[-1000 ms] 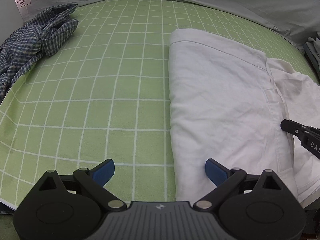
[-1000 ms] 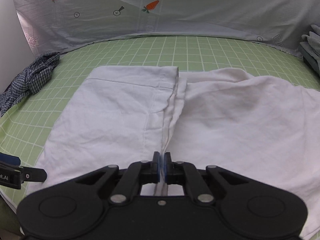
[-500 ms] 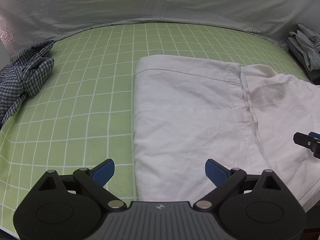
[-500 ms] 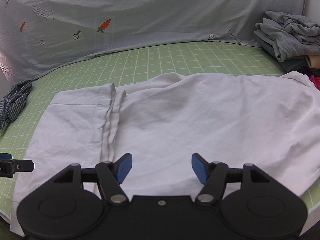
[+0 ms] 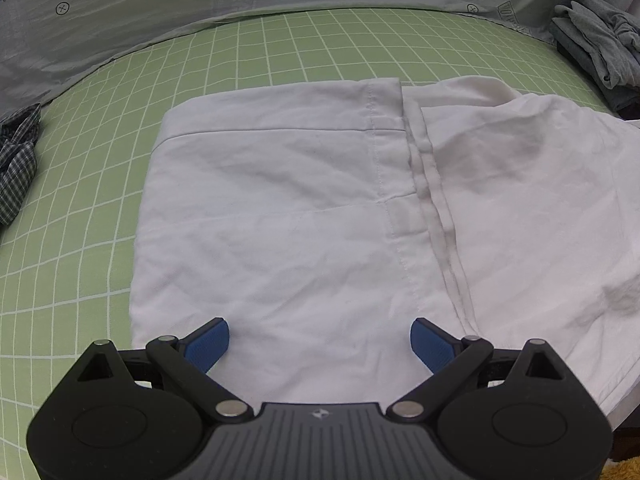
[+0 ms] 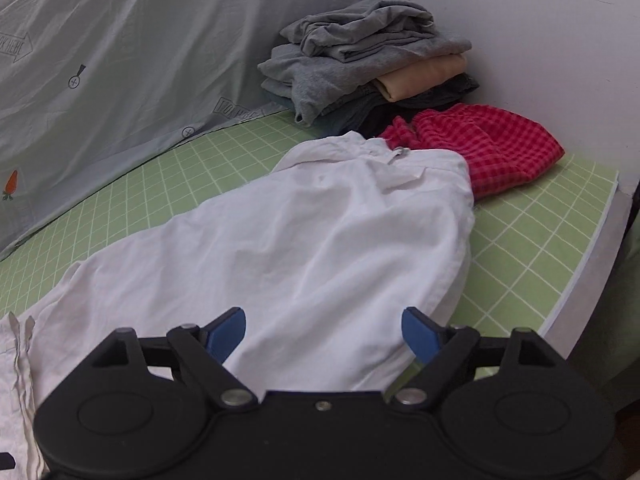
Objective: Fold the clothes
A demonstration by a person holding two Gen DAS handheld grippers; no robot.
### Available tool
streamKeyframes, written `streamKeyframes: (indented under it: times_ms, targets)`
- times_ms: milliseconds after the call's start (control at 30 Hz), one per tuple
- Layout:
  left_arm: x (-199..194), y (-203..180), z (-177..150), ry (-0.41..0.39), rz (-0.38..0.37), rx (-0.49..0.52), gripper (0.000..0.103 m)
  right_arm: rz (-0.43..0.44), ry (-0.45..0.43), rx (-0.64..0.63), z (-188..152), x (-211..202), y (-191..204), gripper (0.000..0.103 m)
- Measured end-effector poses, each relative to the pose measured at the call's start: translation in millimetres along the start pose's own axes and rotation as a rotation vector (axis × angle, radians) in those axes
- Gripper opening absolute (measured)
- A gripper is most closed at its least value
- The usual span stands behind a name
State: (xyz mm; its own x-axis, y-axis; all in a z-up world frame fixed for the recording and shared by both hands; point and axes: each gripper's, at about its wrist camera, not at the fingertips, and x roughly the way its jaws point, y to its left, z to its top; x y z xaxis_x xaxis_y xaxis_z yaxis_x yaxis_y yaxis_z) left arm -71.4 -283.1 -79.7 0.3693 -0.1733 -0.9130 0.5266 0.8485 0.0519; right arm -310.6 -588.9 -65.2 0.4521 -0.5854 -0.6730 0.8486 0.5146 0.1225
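A white garment [image 5: 304, 216] lies on the green checked mat [image 5: 100, 168], its left end folded over onto itself with a hemmed edge [image 5: 432, 208] running down the middle. My left gripper [image 5: 320, 340] hovers over the near edge of that folded part, open, nothing between its blue pads. In the right wrist view the same white garment [image 6: 304, 248] stretches toward its waistband end [image 6: 400, 156]. My right gripper [image 6: 324, 330] hangs above the garment's near right side with its jaws opening; the cloth lies below them, not pinched.
A stack of folded grey, tan and dark clothes [image 6: 360, 64] stands in the far right corner by the wall. A red checked garment [image 6: 492, 148] lies beside the waistband. A blue plaid garment [image 5: 16, 160] sits at the far left. The mat's right edge [image 6: 588, 256] is close.
My right gripper let go of the hemmed edge, opened wide and swung right toward the waistband end. My left gripper slid right, from the bare mat to over the folded part.
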Motion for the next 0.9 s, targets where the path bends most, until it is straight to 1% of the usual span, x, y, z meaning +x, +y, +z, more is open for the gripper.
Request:
streamKeyframes:
  times_ms: [67,133,200,267,333,467,533,600,700,800,867,900]
  targets:
    - [4,-2,1,0.013,0.013,-0.009,0.100,-0.028,-0.047,0.062,14,5,-21,0.086]
    - [9,-4,3,0.026,0.026,-0.013,0.101,-0.035,-0.048,0.101,25,19,-38,0.087]
    - [13,-7,4,0.041,0.040,-0.014,0.103,-0.051,-0.034,0.118,33,36,-50,0.087]
    - [16,-8,6,0.055,0.056,-0.012,0.103,-0.050,-0.018,0.131,39,54,-59,0.088]
    - [18,-8,8,0.065,0.062,-0.015,0.103,-0.030,0.004,0.144,43,70,-65,0.093]
    - [22,-3,11,0.084,0.053,-0.041,0.103,0.016,0.060,0.165,40,101,-72,0.095]
    - [22,-2,12,0.089,0.051,-0.050,0.103,0.038,0.081,0.214,38,111,-77,0.099]
    - [23,-1,12,0.091,0.051,-0.058,0.103,0.061,0.071,0.254,37,113,-81,0.103]
    - [23,1,13,0.092,0.050,-0.064,0.103,0.071,0.074,0.240,38,114,-80,0.103]
    - [23,2,14,0.093,0.052,-0.067,0.103,0.106,0.083,0.278,40,115,-85,0.102]
    - [24,3,13,0.092,0.051,-0.071,0.103,0.137,0.077,0.372,40,117,-92,0.101]
    - [24,3,13,0.091,0.051,-0.073,0.103,0.152,0.071,0.415,40,117,-95,0.099]
